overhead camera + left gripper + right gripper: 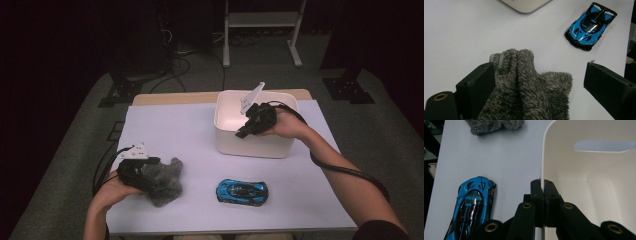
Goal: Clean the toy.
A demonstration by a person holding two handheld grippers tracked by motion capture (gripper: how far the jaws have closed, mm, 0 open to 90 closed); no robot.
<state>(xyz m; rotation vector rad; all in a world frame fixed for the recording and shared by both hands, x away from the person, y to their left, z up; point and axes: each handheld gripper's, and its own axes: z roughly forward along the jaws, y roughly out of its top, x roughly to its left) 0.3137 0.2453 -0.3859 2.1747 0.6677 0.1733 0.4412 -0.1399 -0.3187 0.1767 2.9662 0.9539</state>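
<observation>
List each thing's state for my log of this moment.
Bin: upright, looks empty, its near wall pinched by the right gripper.
Right gripper: shut on the bin.
Left gripper: open, jaws astride the glove.
Glove: crumpled on the table.
Car: on its wheels, free.

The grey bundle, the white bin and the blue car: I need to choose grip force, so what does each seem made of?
The grey bundle looks like soft fleece or knitted fabric: fuzzy pile, with a ribbed edge. The white bin seems to be smooth matte plastic, with thin moulded walls and a cut-out handle. The blue car has a hard glossy shell with sharp highlights; whether it is metal or plastic cannot be told.
</observation>
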